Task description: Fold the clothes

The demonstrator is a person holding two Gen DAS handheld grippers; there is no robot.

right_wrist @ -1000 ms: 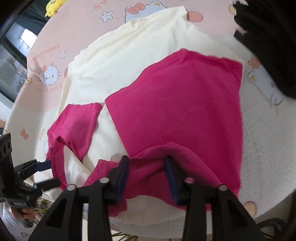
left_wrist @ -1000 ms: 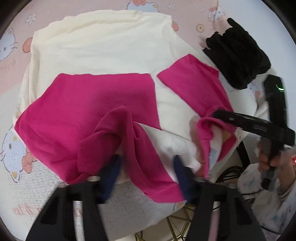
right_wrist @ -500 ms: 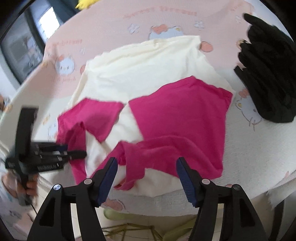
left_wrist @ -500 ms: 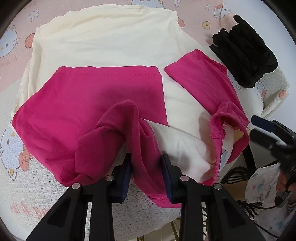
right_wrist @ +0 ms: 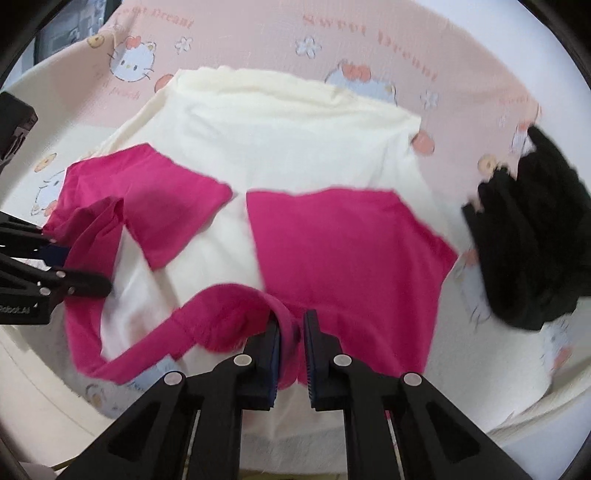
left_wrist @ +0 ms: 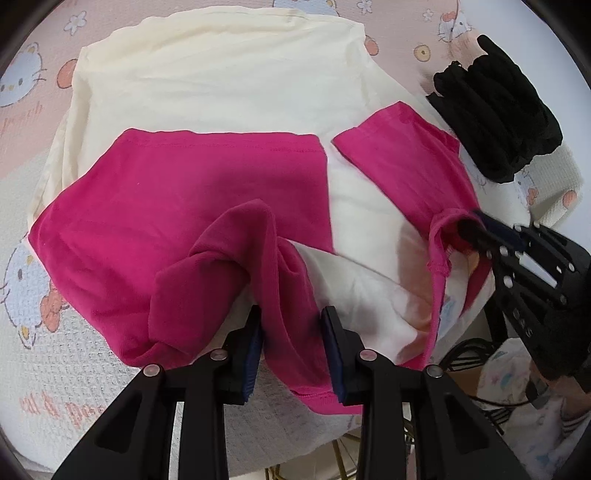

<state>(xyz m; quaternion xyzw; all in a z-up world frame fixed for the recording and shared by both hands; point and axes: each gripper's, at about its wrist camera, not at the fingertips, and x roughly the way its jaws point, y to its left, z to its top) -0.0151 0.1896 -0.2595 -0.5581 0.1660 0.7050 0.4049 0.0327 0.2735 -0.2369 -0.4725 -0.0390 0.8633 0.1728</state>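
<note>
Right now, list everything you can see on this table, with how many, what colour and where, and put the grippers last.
T-shirt: one, cream body with magenta sleeves and neckband, spread flat across the middle of the table.
Black garment: one, black, bunched at the table's right edge, apart from the T-shirt.
Cloth cover: one, pink and white with cartoon cats, under everything.
Cables: a few, dark, below the near right edge of the table.
Left gripper: one, black with blue pads, shut on a magenta fold at the near edge.
Right gripper: one, black with blue pads, jaws just closed on the magenta neckband at the near edge.
</note>
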